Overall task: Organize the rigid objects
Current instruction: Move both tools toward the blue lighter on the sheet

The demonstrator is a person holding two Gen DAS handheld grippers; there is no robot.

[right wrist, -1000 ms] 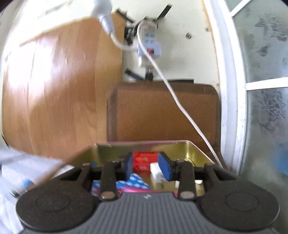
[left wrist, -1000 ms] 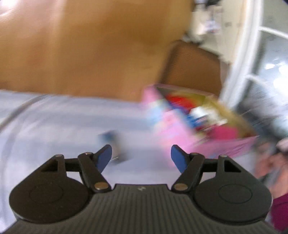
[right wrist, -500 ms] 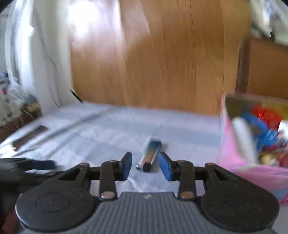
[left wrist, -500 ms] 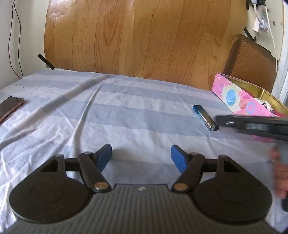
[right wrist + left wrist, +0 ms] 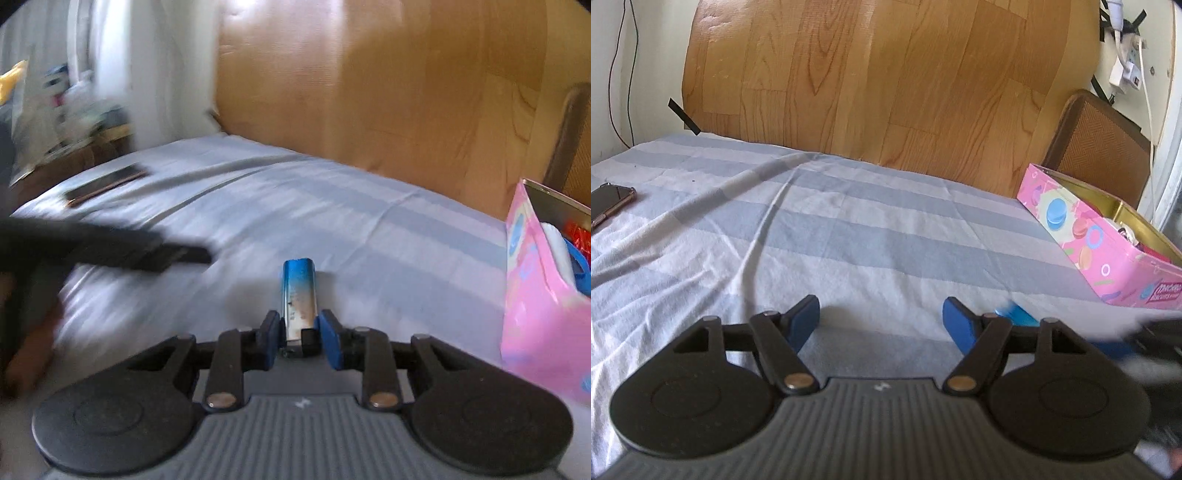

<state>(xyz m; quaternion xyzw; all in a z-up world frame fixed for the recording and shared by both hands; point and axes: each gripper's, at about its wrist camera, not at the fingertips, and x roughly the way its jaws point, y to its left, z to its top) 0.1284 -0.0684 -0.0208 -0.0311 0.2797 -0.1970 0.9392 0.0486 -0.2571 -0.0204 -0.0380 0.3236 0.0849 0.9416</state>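
A blue lighter (image 5: 300,295) lies on the striped sheet, its metal end between the pads of my right gripper (image 5: 300,341), which is closed around it. In the left wrist view the lighter (image 5: 1015,315) shows as a blue blur behind my right finger. My left gripper (image 5: 881,321) is open and empty, low over the sheet. The pink tin box (image 5: 1100,243) stands at the right with several items inside; it also shows in the right wrist view (image 5: 539,295).
A phone (image 5: 607,203) lies at the sheet's left edge, also in the right wrist view (image 5: 107,184). A wooden headboard (image 5: 886,74) and a brown chair back (image 5: 1100,147) stand behind. The left gripper shows blurred (image 5: 110,247) left of the lighter.
My right gripper swung left from over the tin, came down onto the lighter and closed on it. The left view steadied over the sheet and shifted towards the lighter.
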